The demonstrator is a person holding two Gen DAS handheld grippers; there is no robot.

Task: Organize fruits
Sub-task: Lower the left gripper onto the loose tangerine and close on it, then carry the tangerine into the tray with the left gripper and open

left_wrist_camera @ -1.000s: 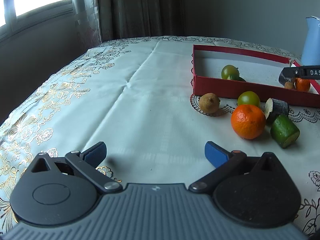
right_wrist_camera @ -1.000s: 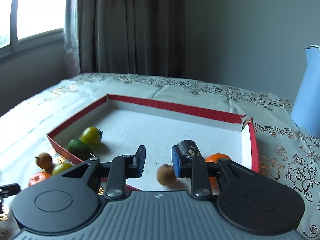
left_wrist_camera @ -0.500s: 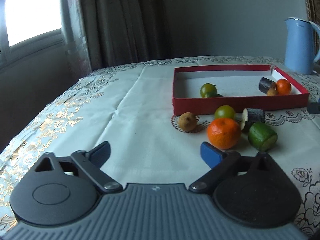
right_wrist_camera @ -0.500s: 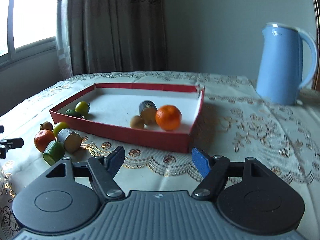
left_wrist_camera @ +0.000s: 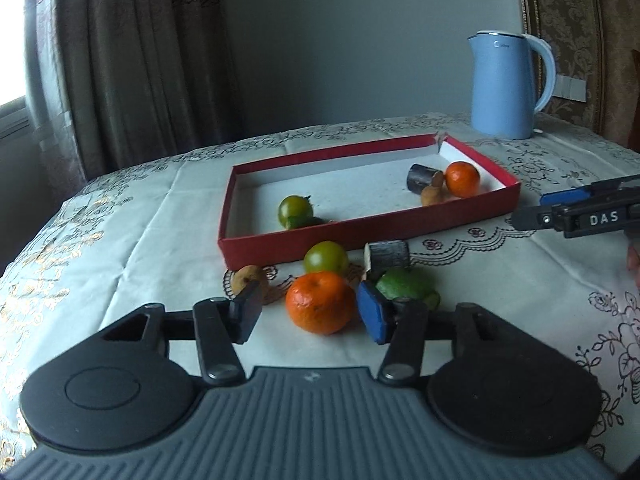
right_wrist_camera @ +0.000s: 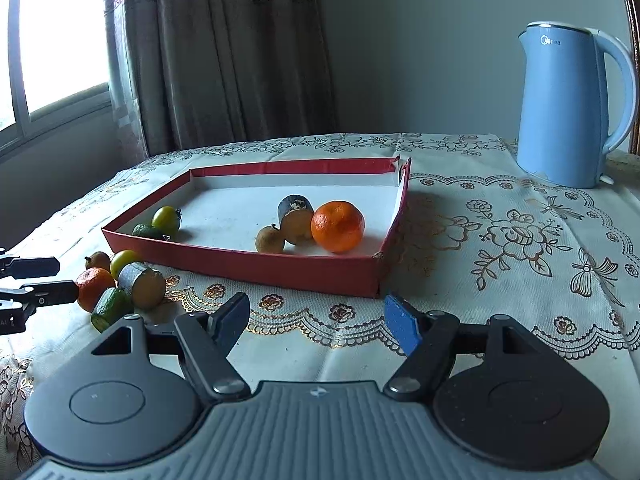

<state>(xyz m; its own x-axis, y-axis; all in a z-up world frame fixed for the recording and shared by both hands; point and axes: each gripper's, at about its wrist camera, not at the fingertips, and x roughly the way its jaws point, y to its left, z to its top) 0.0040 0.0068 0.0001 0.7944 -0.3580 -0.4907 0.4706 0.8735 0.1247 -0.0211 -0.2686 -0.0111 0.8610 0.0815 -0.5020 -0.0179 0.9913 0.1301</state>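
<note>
A red tray (left_wrist_camera: 360, 236) (right_wrist_camera: 248, 266) holds an orange (right_wrist_camera: 338, 226), a dark cut piece (right_wrist_camera: 294, 208), a small brown fruit (right_wrist_camera: 270, 239), a yellow-green fruit (left_wrist_camera: 295, 210) and a green piece (right_wrist_camera: 148, 232). In front of the tray lie a tangerine (left_wrist_camera: 320, 302), a brown fruit (left_wrist_camera: 250, 278), a yellow-green fruit (left_wrist_camera: 326, 258), a dark cut piece (left_wrist_camera: 387, 254) and a green piece (left_wrist_camera: 404, 284). My left gripper (left_wrist_camera: 310, 314) is open around the tangerine, its pads apart from it. My right gripper (right_wrist_camera: 320, 320) is open and empty before the tray's near wall.
A blue kettle (right_wrist_camera: 572, 108) stands at the back right on the floral tablecloth (right_wrist_camera: 500, 240). Curtains (right_wrist_camera: 224, 52) and a window (right_wrist_camera: 52, 32) are behind the table. The table's left edge falls away near the window.
My left gripper has moved forward so the tangerine lies between its fingers, which have narrowed. My right gripper has drawn back from the tray, open, leaving the dark piece inside.
</note>
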